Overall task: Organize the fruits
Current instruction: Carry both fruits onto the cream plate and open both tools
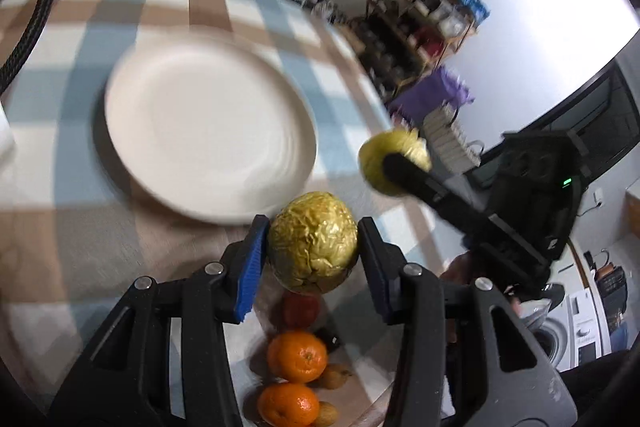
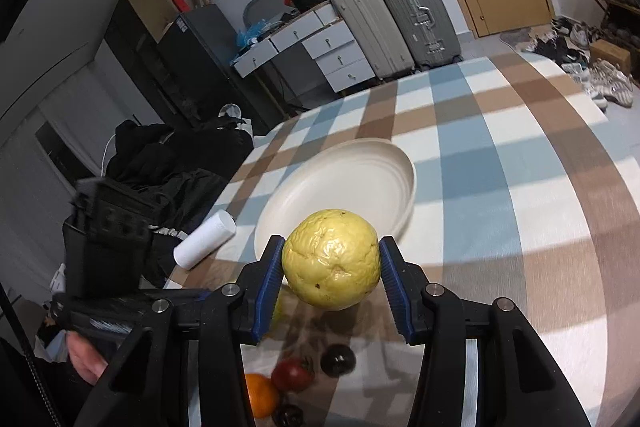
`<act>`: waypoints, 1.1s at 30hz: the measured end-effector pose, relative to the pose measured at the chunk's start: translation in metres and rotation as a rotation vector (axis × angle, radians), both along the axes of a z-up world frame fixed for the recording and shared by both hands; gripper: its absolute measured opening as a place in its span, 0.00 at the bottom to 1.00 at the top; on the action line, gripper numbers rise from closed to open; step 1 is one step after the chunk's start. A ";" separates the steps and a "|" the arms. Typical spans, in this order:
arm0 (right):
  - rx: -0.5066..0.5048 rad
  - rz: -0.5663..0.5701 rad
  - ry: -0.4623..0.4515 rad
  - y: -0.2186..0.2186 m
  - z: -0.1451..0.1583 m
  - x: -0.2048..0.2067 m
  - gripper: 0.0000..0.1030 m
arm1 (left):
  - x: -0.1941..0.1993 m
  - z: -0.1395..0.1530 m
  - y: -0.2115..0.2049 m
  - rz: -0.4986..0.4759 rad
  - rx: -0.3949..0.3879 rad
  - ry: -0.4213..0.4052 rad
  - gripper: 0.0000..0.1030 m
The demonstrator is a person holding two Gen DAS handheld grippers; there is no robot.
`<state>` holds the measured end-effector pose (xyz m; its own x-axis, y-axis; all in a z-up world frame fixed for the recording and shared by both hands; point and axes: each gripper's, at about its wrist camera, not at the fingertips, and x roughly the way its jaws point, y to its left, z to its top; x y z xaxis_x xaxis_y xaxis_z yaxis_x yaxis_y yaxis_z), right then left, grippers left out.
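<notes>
- The left tool has its blue ribbed pads closed against a gold foil-wrapped ball, crinkled and egg-shaped, held clear above the counter.
- The right tool clamps a pale yellow round fruit with wrinkled, dimpled skin, also lifted off the counter.
- Under the left tool lie two glossy mandarins, a red fruit and small brown pieces, blurred.
- Beyond both tools a cream round plate with a raised rim sits on the checked blue, brown and white cloth.
- A white cylinder lies at the counter's left edge.
- Farther off stand ribbed hard-shell suitcases; no writing is legible.
</notes>
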<state>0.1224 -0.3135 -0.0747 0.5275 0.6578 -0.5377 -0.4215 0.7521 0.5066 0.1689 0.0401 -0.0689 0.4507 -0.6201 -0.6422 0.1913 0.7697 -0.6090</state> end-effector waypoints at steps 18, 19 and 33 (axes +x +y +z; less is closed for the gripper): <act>-0.093 0.111 0.108 0.065 -0.008 0.135 0.47 | 0.154 -0.026 0.066 0.129 -0.083 0.073 0.41; -0.115 0.114 0.112 0.068 -0.012 0.139 0.47 | 0.159 -0.031 0.066 0.131 -0.087 0.081 0.41; -0.264 0.161 0.100 0.102 -0.042 0.166 0.47 | 0.189 -0.058 0.049 0.161 0.005 0.107 0.41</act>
<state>0.2888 -0.2117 -0.1165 0.3638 0.5595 -0.7447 -0.5035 0.7907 0.3481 0.3577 0.0896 -0.1271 0.4730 -0.5424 -0.6943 0.0001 0.7881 -0.6156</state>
